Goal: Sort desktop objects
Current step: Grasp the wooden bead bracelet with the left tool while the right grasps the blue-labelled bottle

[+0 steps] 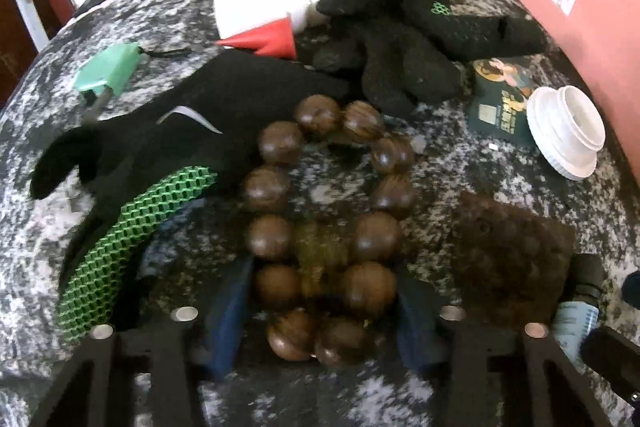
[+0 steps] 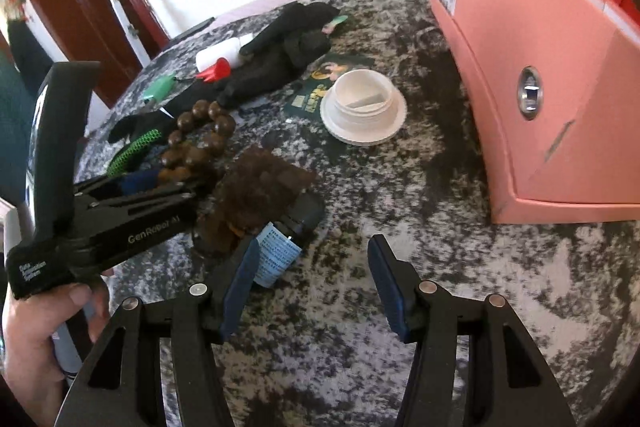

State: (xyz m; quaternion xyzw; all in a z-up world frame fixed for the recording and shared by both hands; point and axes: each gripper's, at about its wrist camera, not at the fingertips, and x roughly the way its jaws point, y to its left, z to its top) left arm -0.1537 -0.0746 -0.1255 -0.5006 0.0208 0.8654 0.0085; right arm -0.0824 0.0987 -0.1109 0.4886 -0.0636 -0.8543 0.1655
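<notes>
Mottled tabletop: bead bracelet between spread left fingers, unclamped; right fingers apart, empty.

A dark wooden bead bracelet lies flat beside a black glove.

Left wrist view close over bead bracelet, right view higher beside it, sharing white lid.

The left gripper reached low over the table, its blue-padded jaws spread wide to either side of a ring of beads. The person's left hand gripped its handle. The right gripper hovered with its jaws parted, nothing between them.
</notes>
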